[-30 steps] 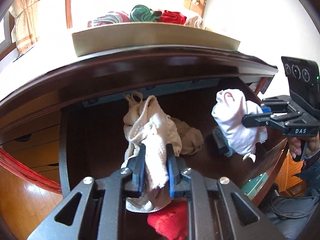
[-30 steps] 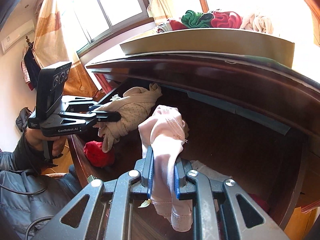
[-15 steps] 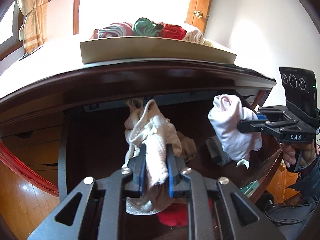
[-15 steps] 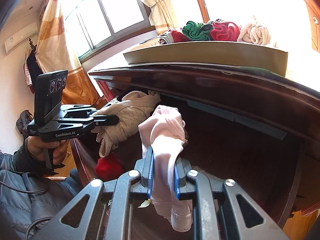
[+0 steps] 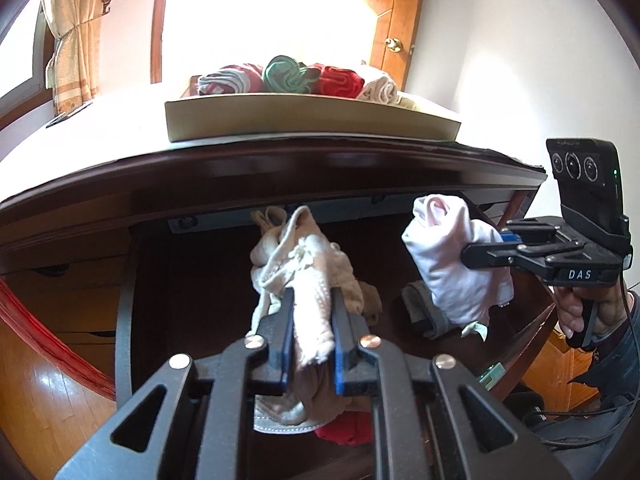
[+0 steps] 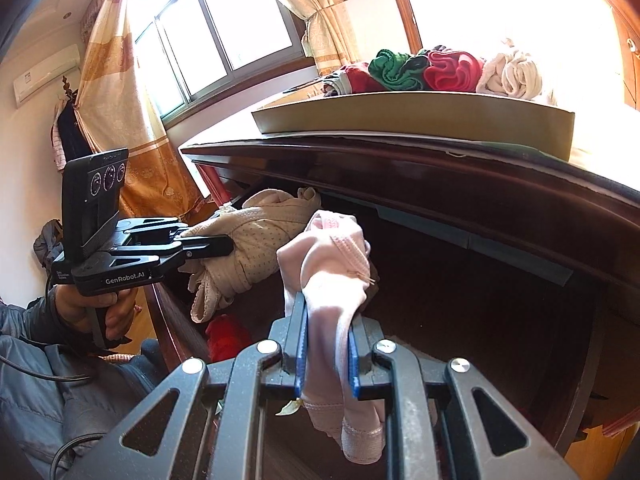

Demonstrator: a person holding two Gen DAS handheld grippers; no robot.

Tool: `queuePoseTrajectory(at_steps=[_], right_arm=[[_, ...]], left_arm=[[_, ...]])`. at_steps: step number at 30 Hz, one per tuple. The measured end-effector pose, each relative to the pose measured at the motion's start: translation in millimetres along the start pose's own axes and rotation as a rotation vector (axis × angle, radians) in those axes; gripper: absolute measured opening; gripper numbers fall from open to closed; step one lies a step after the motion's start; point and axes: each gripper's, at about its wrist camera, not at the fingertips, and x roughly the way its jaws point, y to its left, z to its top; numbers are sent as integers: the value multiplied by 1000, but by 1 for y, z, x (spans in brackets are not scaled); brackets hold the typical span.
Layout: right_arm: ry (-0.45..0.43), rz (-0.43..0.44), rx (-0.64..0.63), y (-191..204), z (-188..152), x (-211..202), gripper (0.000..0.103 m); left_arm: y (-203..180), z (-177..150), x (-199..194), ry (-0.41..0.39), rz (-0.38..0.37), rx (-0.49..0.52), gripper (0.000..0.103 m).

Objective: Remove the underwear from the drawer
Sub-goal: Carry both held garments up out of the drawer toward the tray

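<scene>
Mid-frame, above the open dark wooden drawer (image 5: 168, 280), beige dotted underwear (image 5: 308, 280) is pinched by the left tongs (image 5: 310, 332), pale pink underwear (image 6: 328, 272) by the right tongs (image 6: 326, 344). Lift-out's underway; next, both probably get carried clear.

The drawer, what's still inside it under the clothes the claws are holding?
In the open drawer lie a red garment, a grey one and a beige one. The held beige underwear covers whatever lies right below it.
</scene>
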Motion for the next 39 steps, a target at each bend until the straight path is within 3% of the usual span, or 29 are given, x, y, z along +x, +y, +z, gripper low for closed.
queuePoseTrajectory(at_steps=[16,30,39], right_arm=[[-42,-7,-29,5,-4,-8,18],[-147,-27,-71,10,-5,-23,18],[-268,21,-85,10,-10,-45,18]], left_arm=[[1,-2,-20,-117,36,-19,8],[-1,1,-32,-165,47,-12,7],[-10,2,-51,-238,61,28,7]])
